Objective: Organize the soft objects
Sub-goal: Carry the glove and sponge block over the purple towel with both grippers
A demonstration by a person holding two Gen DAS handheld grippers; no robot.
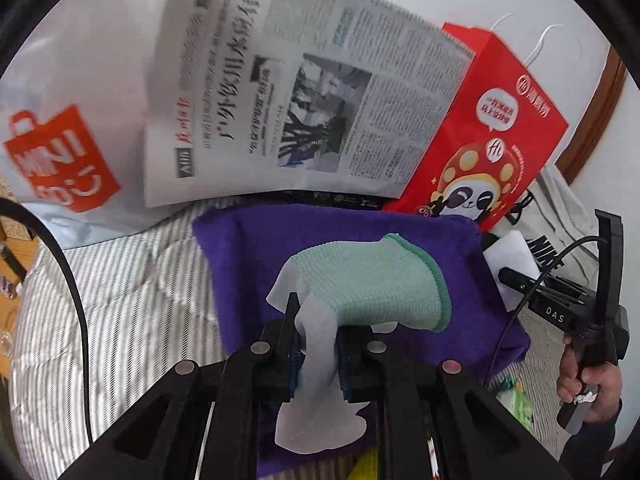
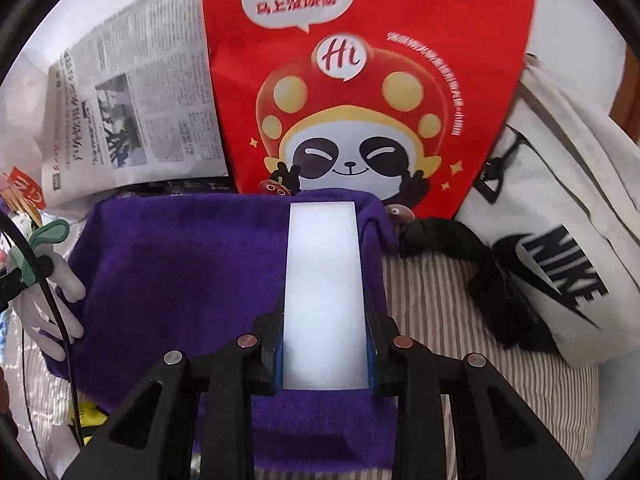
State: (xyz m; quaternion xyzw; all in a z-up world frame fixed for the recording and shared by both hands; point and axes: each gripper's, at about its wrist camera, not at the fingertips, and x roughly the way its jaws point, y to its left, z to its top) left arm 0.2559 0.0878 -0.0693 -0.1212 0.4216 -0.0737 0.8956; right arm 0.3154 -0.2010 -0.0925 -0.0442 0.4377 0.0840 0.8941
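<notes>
**Glove and sponge held over a purple towel, both grips at risk**

Glove [image 1: 368, 284], mint green with white fingers, hangs from the left gripper [image 1: 318, 354], whose jaws are closed on the glove's white fingers only. The knitted cuff sticks out past the jaws, above the purple towel [image 1: 248, 264]. A white sponge block [image 2: 322, 292] sits lengthwise between the closed jaws of the right gripper [image 2: 324, 354], also above the purple towel, toward its right part.

The purple towel lies on a striped bedsheet [image 1: 132, 280]. Behind the towel stand a newspaper [image 1: 288, 92] and a red paper bag [image 2: 360, 92] with a panda print. To the towel's right lies a white Nike bag [image 2: 560, 248].

Risks, as a judgement: the glove is pinched by thin fingers alone, so a quick swing could let it slide out and land crumpled on the towel. The sponge is squeezed along its long sides; it may bow or spring sideways on release. Reaching too far past the towel could knock over the red paper bag or newspaper.
</notes>
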